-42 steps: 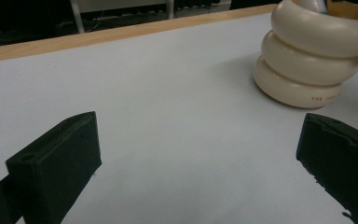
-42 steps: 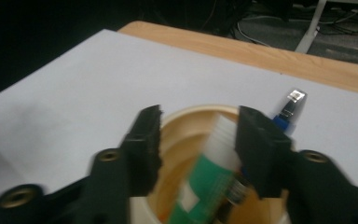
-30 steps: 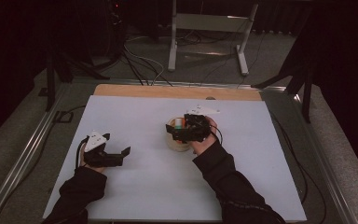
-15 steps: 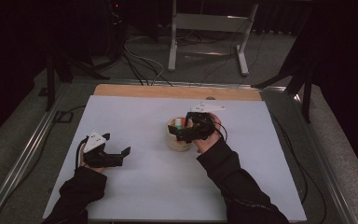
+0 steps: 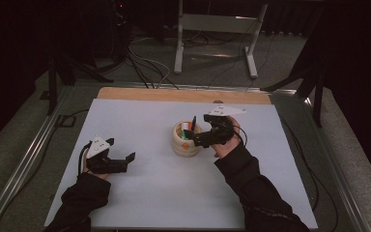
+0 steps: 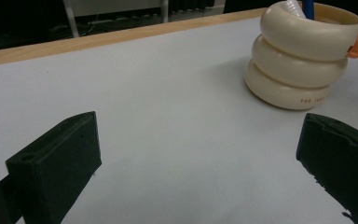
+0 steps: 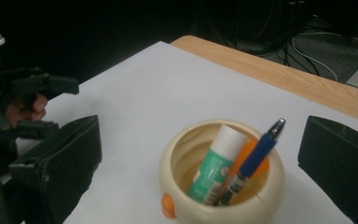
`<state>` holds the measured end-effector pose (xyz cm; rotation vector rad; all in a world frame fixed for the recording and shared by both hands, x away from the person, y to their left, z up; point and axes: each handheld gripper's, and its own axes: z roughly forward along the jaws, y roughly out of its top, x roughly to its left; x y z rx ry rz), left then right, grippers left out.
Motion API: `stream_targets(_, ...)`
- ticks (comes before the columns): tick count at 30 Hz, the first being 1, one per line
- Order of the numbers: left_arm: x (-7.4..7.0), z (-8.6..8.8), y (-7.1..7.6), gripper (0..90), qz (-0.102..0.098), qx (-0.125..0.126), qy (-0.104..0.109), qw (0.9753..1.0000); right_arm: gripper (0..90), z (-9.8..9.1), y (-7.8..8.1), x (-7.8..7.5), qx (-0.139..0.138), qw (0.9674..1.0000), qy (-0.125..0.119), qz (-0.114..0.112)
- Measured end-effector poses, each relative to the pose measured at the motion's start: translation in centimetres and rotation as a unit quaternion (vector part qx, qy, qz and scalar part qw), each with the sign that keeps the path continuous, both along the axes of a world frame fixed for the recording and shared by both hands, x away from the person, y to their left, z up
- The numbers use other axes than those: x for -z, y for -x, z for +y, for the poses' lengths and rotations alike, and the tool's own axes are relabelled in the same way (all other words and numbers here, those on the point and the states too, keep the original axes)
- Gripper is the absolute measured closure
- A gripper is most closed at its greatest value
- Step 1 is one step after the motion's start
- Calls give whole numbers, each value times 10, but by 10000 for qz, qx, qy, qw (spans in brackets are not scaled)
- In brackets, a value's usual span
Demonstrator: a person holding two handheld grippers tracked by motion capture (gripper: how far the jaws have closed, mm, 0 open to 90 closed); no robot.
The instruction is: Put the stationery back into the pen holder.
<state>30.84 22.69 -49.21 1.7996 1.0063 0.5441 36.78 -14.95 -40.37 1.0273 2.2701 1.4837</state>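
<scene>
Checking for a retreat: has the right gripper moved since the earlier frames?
Yes. The right gripper has drawn back rightward off the cup; jaws just opened, nothing between them.

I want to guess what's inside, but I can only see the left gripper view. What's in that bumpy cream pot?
Observer: The right gripper view looks down into the cream pot: a green-and-white tube and a blue pen stand in it.
Operator: Where's the other gripper?
Observer: In the high view, the right gripper is just right of the pot, pointing at it.
Operator: Is it grabbing anything?
Observer: No. Its jaws have just been opening and stand wide, with nothing held between them.
</scene>
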Motion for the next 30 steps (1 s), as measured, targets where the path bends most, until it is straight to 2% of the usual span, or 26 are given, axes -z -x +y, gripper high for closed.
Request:
stream_targets(7, 0, 1, 2, 2, 2, 11, -24, 10000, 0, -19, 8, 2, -68, 10000, -59, -31)
stream_targets(18, -1, 1, 2, 2, 1, -3, 15, 10000, 0, -55, 19, 19, -10, 9993, -376, -51)
stream_targets(30, -1, 1, 3, 2, 2, 30, 27, 10000, 0, -76, 29, 40, 174, 9997, -157, -92)
